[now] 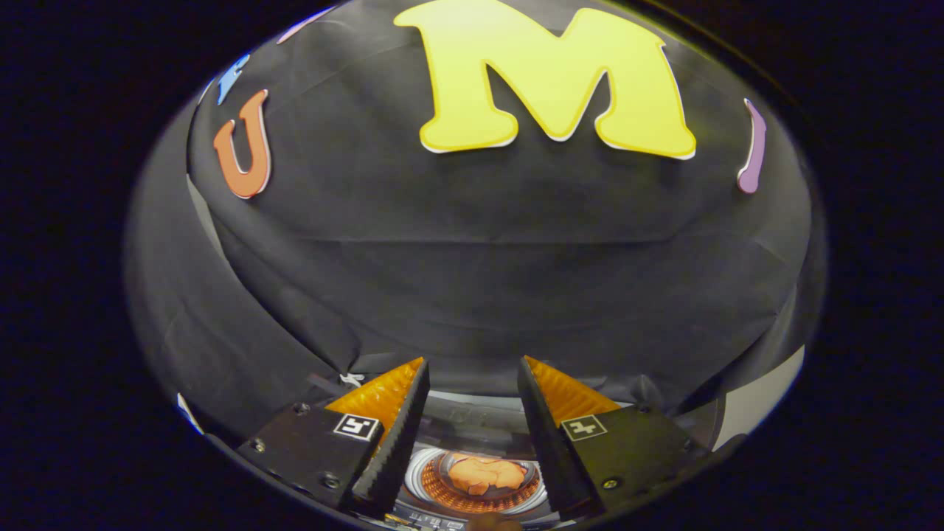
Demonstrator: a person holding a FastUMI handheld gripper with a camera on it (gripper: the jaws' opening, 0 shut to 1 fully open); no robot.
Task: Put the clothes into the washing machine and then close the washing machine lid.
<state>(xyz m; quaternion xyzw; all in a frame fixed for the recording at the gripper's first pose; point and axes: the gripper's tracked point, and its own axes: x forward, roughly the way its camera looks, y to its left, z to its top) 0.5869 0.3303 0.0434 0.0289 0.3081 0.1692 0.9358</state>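
Note:
My gripper is open, with nothing between its two fingers, and is held high, pointing toward the black cloth wall. Far below, seen through the gap between the fingers, stands the washing machine with its round drum open to view. Inside the drum lies an orange piece of clothing, crumpled, well apart from the fingers. The raised lid of the machine seems to stand at the far side of the drum, but it is hard to make out.
The black cloth wall rises just behind the machine and wraps round both sides. A pale surface shows at the right, beyond the right finger.

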